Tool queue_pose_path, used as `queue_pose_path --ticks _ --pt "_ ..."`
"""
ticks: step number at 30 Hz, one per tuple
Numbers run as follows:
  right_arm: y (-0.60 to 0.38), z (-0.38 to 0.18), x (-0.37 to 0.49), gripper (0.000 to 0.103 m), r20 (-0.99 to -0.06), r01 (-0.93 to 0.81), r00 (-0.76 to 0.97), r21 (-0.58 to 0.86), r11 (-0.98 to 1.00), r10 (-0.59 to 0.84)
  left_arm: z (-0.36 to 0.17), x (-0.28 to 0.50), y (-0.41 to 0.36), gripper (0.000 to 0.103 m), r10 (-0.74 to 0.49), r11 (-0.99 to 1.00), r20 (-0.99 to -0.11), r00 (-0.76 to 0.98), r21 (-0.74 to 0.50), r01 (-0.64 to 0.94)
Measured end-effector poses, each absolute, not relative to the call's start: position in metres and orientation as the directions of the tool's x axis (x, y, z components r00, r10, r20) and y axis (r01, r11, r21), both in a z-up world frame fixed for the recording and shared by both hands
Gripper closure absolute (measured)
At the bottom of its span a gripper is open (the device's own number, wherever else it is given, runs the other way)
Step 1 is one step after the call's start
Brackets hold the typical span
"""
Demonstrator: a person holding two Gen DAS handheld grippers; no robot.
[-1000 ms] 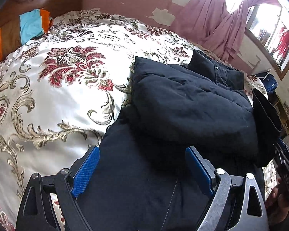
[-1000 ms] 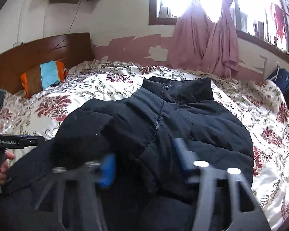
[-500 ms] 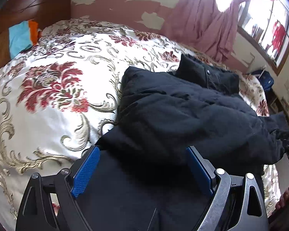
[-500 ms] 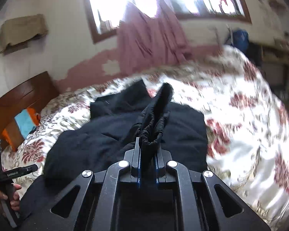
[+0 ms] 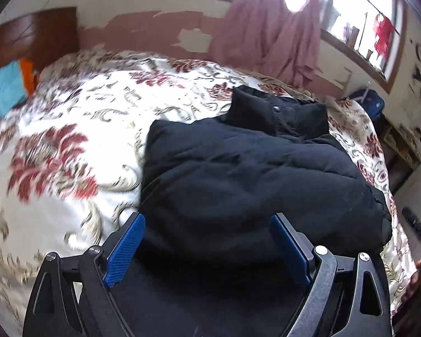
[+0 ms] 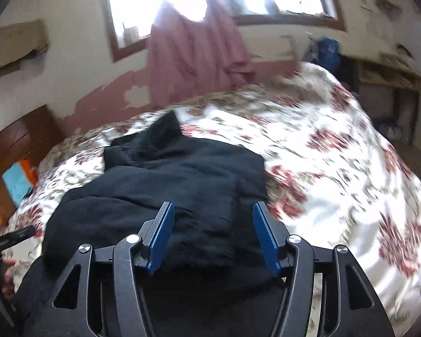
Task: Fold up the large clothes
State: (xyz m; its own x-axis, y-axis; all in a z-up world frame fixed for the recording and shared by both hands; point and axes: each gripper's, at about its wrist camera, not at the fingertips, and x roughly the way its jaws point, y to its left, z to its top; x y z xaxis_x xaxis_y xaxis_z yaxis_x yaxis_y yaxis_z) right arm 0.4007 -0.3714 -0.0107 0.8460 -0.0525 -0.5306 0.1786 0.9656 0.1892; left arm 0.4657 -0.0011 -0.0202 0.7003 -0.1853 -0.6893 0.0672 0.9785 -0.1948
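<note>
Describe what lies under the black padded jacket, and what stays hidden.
The black padded jacket lies on a white satin bedspread with red floral print, visible all around it. The bedspread directly beneath, and the jacket's folded-in layers, are covered.

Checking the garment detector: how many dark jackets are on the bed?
1. The black jacket lies on the floral bedspread, partly folded, collar toward the window, in front of both open tongs. Anything underneath it would be hidden.
</note>
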Motion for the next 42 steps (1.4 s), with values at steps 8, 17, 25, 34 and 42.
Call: queue_pose_path --ticks 8,17,25,34,42 --pt "-0.33 -0.028 0.466 0.05 -0.64 -0.028 0.755 0.181 0.983 0.139 -0.026 0.501 -0.051 0.013 -0.283 0.959 -0.706 0.649 -0.207 0.192" --pt "-0.324 -0.067 0.474 0.05 -0.697 -0.04 0.699 0.184 0.982 0.159 -0.058 0.505 -0.062 0.0 -0.265 0.963 -0.731 0.629 -0.167 0.211" --pt "-0.322 -0.083 0.475 0.05 -0.69 -0.033 0.709 0.177 0.984 0.147 -0.075 0.509 -0.071 0.0 -0.227 0.972 -0.743 0.63 -0.13 0.198" --pt "-0.326 -0.079 0.472 0.046 -0.671 -0.048 0.719 0.21 0.976 0.18 -0.076 0.51 -0.061 0.0 -0.276 0.961 -0.726 0.63 -0.192 0.199" --pt "-0.327 -0.058 0.479 0.028 -0.727 -0.101 0.64 0.243 0.965 0.25 -0.076 0.519 -0.051 0.0 -0.36 0.933 -0.764 0.535 -0.295 0.207"
